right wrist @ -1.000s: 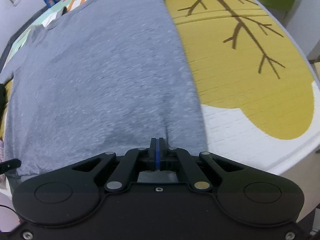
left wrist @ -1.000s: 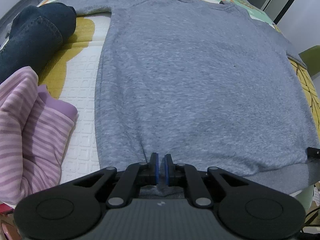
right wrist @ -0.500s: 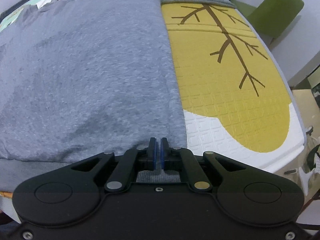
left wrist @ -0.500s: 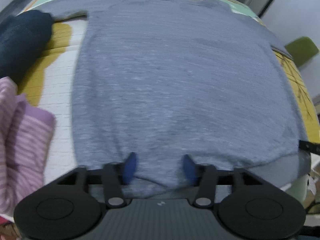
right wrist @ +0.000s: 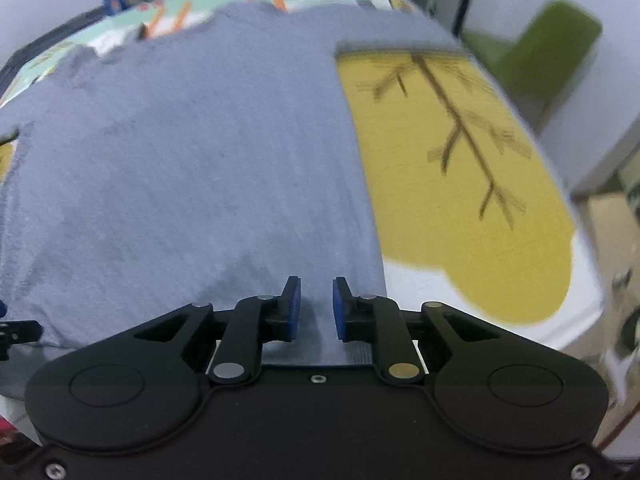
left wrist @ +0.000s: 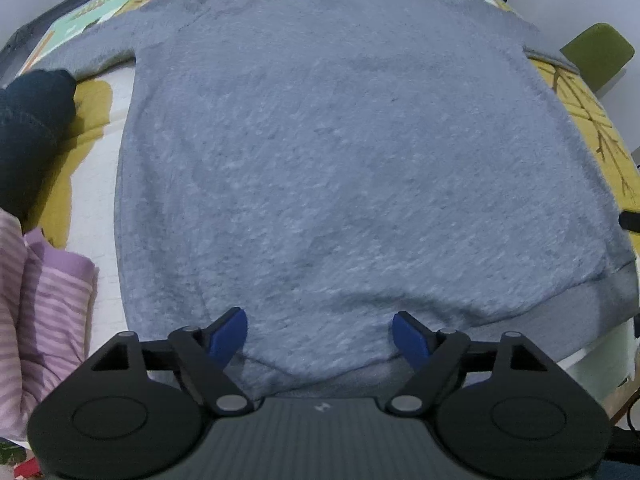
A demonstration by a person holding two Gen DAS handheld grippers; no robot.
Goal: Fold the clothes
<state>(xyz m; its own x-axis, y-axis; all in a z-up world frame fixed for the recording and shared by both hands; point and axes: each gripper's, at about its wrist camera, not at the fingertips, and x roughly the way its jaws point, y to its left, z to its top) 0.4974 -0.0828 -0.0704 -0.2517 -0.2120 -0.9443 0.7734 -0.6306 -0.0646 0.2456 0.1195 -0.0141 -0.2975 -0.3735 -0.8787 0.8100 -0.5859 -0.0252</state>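
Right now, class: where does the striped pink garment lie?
In the left wrist view, the striped pink garment lies at the lower left, left of the grey sweatshirt and below the dark jeans.

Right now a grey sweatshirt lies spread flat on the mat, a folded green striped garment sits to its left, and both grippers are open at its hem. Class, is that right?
One slip: the striped garment is pink and purple, not green, as the left wrist view shows. The grey sweatshirt lies flat on the mat, and the left gripper and right gripper are open at its hem.
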